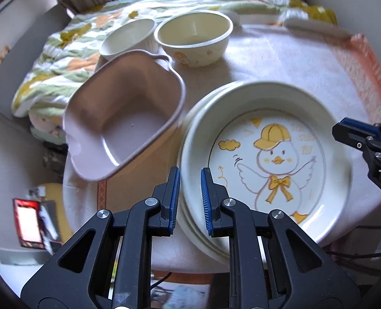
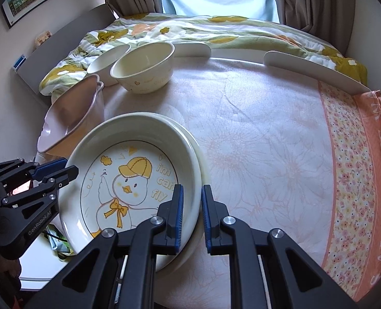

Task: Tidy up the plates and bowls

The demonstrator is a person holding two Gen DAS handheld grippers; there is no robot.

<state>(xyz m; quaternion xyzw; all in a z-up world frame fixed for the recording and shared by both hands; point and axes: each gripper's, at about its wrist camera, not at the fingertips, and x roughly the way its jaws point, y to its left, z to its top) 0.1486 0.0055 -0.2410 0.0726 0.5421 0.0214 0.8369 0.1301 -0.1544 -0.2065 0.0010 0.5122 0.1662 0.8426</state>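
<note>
Table (image 2: pixel 267 134) filled most of the right-wrist frame, mostly bare cloth. Plate stack (image 1: pixel 265 154) sat lower centre, duck plate on top; plates looked done, pending release. Pink dish (image 1: pixel 123 118) lay tilted just left of the stack, not nested. Cream bowl (image 1: pixel 194 41) and white bowl (image 1: pixel 128 38) stood side by side upper left, unstacked; I'd call that what's left. Left gripper (image 1: pixel 190 198) pinched the stack's left rim. Right gripper (image 2: pixel 192 211) pinched the right rim.

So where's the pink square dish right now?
The pink square dish sits tilted at the table's left edge, left of the duck plate and in front of the two bowls.
</note>
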